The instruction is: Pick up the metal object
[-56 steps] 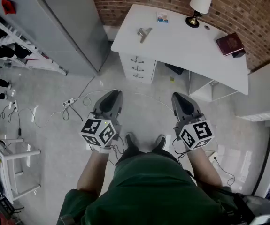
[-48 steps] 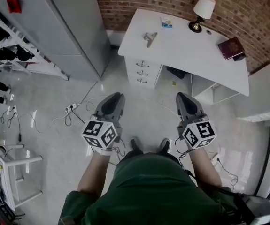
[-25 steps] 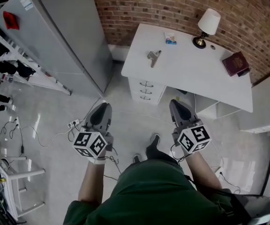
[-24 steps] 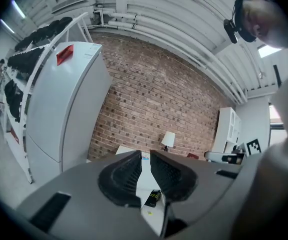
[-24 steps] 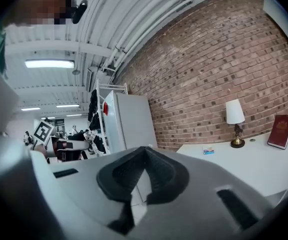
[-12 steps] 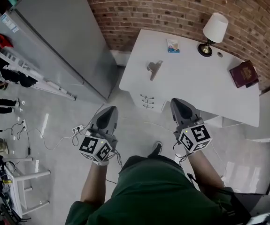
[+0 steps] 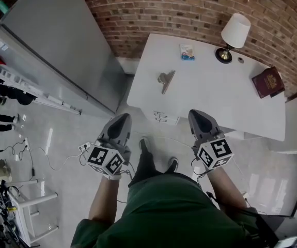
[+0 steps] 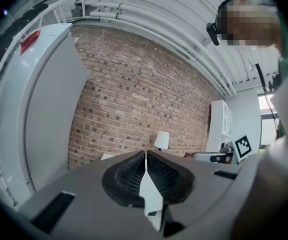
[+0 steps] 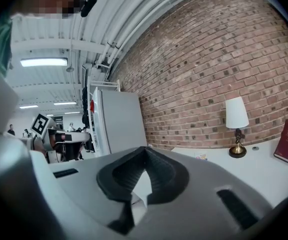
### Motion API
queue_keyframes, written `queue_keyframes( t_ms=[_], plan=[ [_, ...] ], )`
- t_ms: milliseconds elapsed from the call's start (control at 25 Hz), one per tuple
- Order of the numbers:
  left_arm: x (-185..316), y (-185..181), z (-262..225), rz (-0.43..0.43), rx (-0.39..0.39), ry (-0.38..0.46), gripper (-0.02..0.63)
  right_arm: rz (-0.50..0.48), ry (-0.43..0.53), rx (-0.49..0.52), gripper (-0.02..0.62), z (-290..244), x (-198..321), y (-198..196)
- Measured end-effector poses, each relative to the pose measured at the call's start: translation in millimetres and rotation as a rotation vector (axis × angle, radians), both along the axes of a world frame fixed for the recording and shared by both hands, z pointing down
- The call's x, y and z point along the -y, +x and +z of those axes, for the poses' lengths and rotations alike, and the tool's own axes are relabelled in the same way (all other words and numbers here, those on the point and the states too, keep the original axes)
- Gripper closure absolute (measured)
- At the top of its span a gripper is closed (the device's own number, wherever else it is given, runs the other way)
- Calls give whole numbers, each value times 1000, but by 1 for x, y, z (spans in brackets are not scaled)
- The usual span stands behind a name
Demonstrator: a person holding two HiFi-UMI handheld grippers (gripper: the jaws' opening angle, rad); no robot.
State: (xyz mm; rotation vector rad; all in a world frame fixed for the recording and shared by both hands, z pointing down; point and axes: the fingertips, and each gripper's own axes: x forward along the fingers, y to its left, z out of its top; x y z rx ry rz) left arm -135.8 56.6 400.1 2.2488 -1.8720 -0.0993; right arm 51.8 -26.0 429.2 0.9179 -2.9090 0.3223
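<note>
Moved closer to the white surface (image 7: pixel 215 94) since a second ago; its near edge now sits just past my claw tips. My left claw (image 7: pixel 122 118) is clenched, empty. My right claw (image 7: pixel 199 113) is clenched too, nothing between the jaws. Small grey metal object (image 7: pixel 165 80) lies on the surface's left part, untouched, well apart from both claws.

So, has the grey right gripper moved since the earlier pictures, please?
Yes: the grey right gripper has moved toward the white desk; its tip now overlaps the desk's front edge.
</note>
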Motion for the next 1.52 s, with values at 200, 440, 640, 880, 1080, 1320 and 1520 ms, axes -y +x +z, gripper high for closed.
queue_keyframes(
  t_ms=[200, 440, 640, 880, 1080, 1320, 1520],
  plan=[
    [49, -9, 8, 90, -26, 6, 595, 74, 8, -26, 592, 3, 27, -6],
    [122, -30, 17, 229, -50, -10, 595, 204, 1, -65, 592, 1, 67, -21],
    [177, -48, 27, 312, -73, -27, 595, 308, -30, -89, 592, 5, 101, -35],
    [223, -62, 62, 408, -101, -103, 595, 394, -56, -128, 592, 12, 120, -51],
    [249, -59, 107, 486, -128, -220, 595, 472, -76, -159, 592, 14, 122, -48],
    [274, -59, 164, 502, -211, -385, 594, 501, -89, -172, 592, 22, 129, -44],
    [287, -57, 192, 496, -255, -496, 587, 505, -62, -144, 592, 13, 143, -39]
  ],
)
